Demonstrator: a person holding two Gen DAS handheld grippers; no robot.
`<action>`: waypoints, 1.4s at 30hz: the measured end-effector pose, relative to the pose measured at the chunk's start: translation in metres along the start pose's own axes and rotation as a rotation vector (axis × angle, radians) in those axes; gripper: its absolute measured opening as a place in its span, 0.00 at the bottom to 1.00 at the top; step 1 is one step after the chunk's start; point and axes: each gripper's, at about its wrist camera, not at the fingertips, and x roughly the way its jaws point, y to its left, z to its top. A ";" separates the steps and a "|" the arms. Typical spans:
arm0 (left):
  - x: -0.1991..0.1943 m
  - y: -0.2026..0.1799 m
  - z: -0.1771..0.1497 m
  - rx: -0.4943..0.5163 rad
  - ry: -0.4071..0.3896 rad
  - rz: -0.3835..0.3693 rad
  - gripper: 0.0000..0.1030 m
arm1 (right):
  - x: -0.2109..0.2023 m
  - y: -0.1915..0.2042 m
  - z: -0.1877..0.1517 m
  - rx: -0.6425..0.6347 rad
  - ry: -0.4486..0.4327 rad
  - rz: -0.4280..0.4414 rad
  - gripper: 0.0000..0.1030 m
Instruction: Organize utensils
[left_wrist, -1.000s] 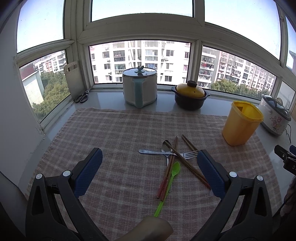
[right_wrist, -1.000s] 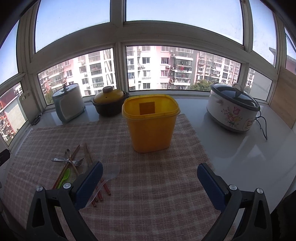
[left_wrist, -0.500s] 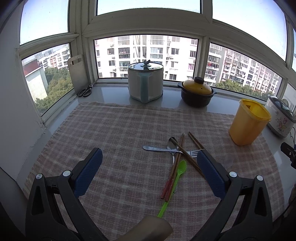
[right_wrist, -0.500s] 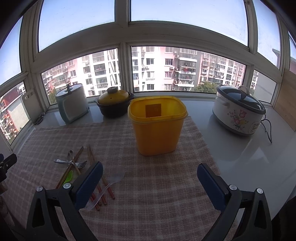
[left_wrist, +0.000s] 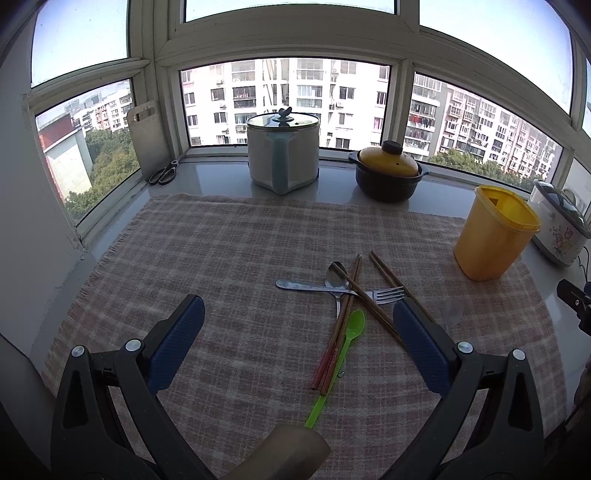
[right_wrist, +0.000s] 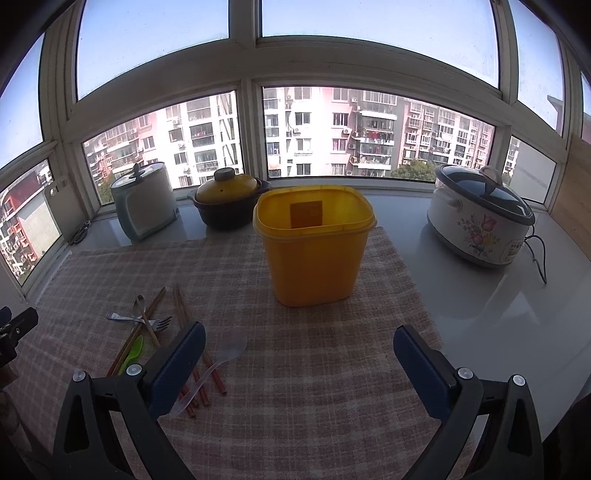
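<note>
Checked pink-and-beige cloth (left_wrist: 229, 266) is seen spread over a pale table (right_wrist: 517, 317) set against a bay of windows; apartment blocks fill the glass across the upper half of both views. A loose pile of utensils lies right of centre in the left wrist view: a metal fork (left_wrist: 384, 294) laid crosswise, a metal spoon (left_wrist: 336, 277) beneath it, several brown chopsticks (left_wrist: 343, 317) crossing over both, and a green plastic spoon (left_wrist: 352, 325) running down toward the lower middle of the frame; a clear plastic spoon (right_wrist: 225, 352) is seen at lower left of the right wrist view, just beside the pile. A yellow bin (right_wrist: 314, 247), open-topped and upright, stands on the cloth at the centre of the right wrist view, well apart from the utensils.

The left hand-held gripper (left_wrist: 295, 325) is shown released, its blue-padded jaws spread wide above the cloth with the pile near its right jaw; nothing is grasped. The right hand-held gripper (right_wrist: 299, 356) is likewise spread wide and empty, facing the bin.

Along the sill at the back, a white pot with a glass lid (left_wrist: 282, 155), a dark casserole with a yellow lid (left_wrist: 388, 173) and a floral rice cooker (right_wrist: 480, 221) are lined up.
</note>
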 end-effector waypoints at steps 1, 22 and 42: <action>0.002 -0.001 -0.001 0.002 0.008 -0.001 1.00 | 0.002 0.000 0.000 -0.003 0.007 0.003 1.00; 0.022 -0.011 -0.016 0.005 0.172 -0.046 1.00 | 0.034 0.021 -0.011 -0.084 0.139 0.094 1.00; 0.048 -0.010 -0.022 0.024 0.235 -0.070 1.00 | 0.062 0.029 -0.013 -0.093 0.186 0.087 1.00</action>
